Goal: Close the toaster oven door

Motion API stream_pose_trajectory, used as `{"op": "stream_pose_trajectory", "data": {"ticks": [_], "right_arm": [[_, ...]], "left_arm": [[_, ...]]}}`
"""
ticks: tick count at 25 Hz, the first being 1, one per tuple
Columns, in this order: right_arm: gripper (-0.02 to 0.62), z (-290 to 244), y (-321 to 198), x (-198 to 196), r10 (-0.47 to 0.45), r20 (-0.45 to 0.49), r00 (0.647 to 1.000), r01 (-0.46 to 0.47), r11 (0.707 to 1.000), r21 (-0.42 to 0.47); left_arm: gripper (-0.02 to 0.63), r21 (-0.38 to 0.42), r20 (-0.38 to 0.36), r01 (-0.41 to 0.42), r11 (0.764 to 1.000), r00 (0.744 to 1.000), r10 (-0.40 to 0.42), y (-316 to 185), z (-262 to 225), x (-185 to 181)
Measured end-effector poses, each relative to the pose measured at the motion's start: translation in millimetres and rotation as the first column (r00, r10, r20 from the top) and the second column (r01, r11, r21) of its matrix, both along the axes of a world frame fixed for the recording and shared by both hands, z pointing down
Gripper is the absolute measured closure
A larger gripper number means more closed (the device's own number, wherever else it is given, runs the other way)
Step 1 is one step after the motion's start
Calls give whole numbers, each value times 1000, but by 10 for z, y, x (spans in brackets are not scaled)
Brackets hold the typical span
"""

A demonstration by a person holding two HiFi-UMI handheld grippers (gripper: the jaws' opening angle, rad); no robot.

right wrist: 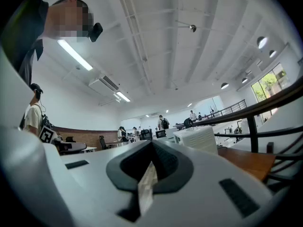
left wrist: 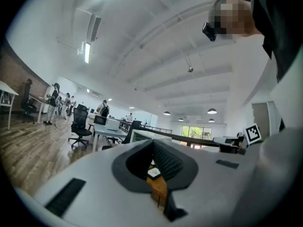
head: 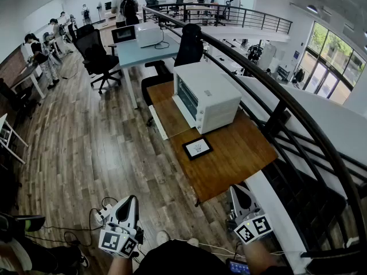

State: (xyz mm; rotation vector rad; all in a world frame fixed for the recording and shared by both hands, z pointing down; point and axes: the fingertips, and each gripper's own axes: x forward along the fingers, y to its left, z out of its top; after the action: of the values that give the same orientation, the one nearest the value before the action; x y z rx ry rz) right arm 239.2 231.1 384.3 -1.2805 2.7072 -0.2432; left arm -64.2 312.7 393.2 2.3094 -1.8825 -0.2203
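A white toaster oven (head: 207,95) stands on the wooden table (head: 229,159), its glass door (head: 186,97) facing left and lying flat against the front. Both grippers hang low, well short of the table and apart from the oven. My left gripper (head: 132,200) is shut and holds nothing. My right gripper (head: 237,189), by the table's near corner, is also shut and empty. In the left gripper view the oven (left wrist: 142,135) peeks over the closed jaws. The right gripper view shows the oven (right wrist: 199,138) ahead on the right, on the table (right wrist: 248,161).
A black-framed marker card (head: 197,148) lies on the table in front of the oven. A dark railing (head: 275,96) runs along the table's right side. Office chairs (head: 98,56), a desk (head: 135,50) and several people stand beyond. Cables and a power strip (head: 104,212) lie on the wood floor near my left gripper.
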Motion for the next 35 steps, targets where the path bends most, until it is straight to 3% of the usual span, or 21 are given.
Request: {"op": "stream_pose_trajectory", "data": {"ticks": [13, 21, 29, 35], "right_arm": [[598, 174, -13, 85, -12, -5, 1000, 12, 999, -35], [598, 99, -44, 134, -28, -20, 999, 29, 1000, 13], [598, 163, -196, 54, -25, -29, 999, 25, 999, 23], [598, 86, -457, -81, 8, -47, 999, -6, 999, 40]], "left_arm": [[597, -15, 7, 55, 998, 998, -55, 54, 106, -70], [597, -5, 27, 71, 997, 997, -71, 62, 104, 53], [597, -13, 75, 35, 999, 997, -34, -238, 102, 217], [597, -19, 79, 5, 1000, 997, -4, -662, 147, 82]]}}
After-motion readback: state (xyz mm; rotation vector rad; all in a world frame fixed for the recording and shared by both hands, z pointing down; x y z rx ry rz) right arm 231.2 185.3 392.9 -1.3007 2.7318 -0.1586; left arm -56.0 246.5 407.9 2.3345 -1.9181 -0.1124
